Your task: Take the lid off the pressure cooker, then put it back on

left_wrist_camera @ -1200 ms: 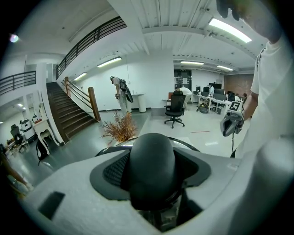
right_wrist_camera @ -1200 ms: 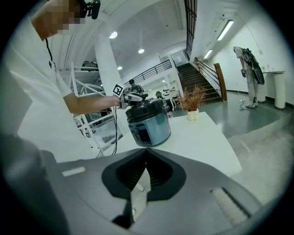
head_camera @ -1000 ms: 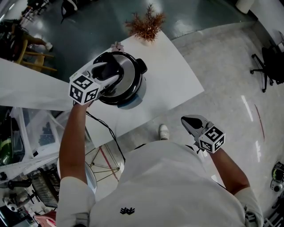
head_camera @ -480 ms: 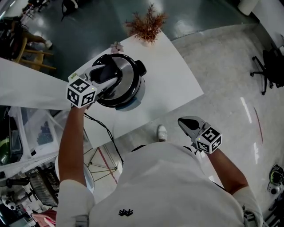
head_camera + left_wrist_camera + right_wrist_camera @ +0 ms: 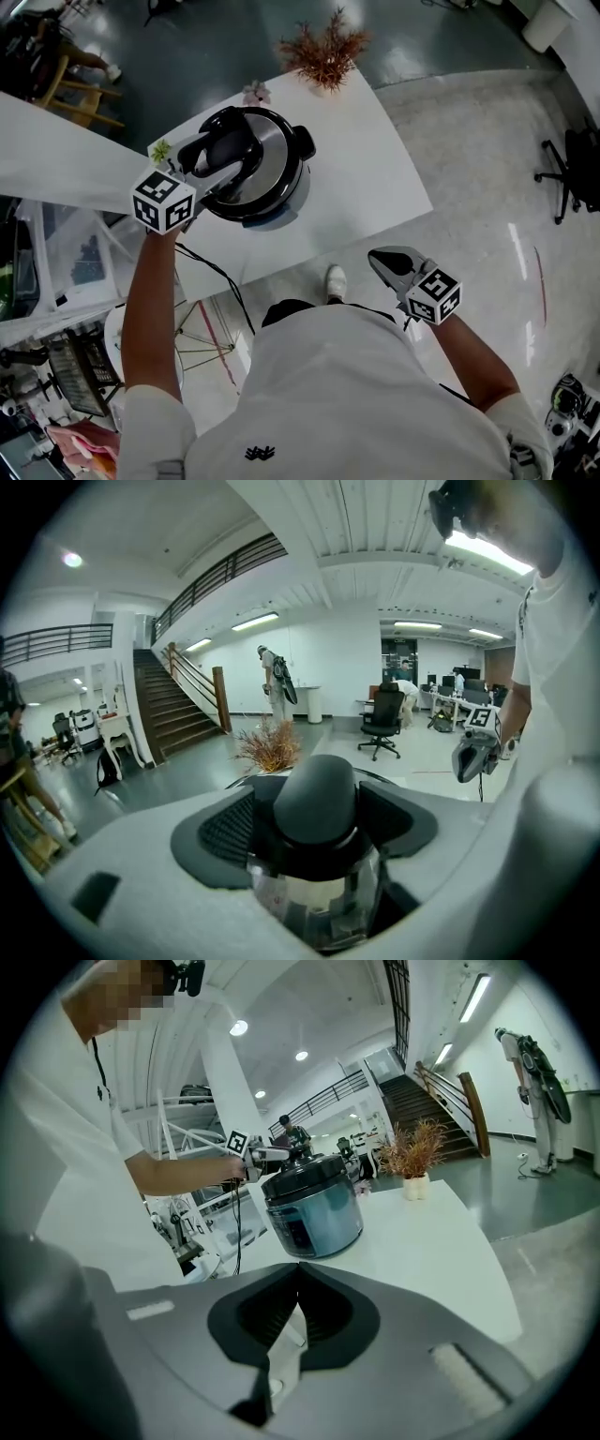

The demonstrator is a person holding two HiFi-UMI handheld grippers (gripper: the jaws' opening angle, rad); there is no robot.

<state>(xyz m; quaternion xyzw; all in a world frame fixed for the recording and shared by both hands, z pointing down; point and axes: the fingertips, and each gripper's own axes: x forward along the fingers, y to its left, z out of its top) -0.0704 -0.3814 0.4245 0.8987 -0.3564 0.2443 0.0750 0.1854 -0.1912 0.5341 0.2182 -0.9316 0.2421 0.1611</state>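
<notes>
1. Arm pose. We hold the left arm (image 5: 150,291) stretched forward over the near edge of the table (image 5: 366,178). The left gripper (image 5: 228,157) points away from us and slightly down, and lies across the top of the cooker (image 5: 281,208). We keep the right arm (image 5: 478,361) bent at our side. The right gripper (image 5: 392,262) hangs over the floor (image 5: 487,187), off the table's near edge, and points toward the table.

2. Change from the earlier frames. The left jaws have just been opening and now stand wider than a second ago. The left gripper remains over the lid (image 5: 274,141) as before, and the lid sits on the cooker in all three head views. The right gripper keeps its place beside our body.

3. Gripper state. The left jaws are spread. The black handle (image 5: 314,799) of the lid stands between the pads (image 5: 230,832), with a gap visible on the left pad's side, so the pads do not clamp it. The right jaws are pressed together at the tips, with nothing between them.

4. Location of the cooker. It stands on the table's left part, near a dried plant (image 5: 323,54) at the far edge. It is directly under the left gripper and well apart from the right gripper.
</notes>
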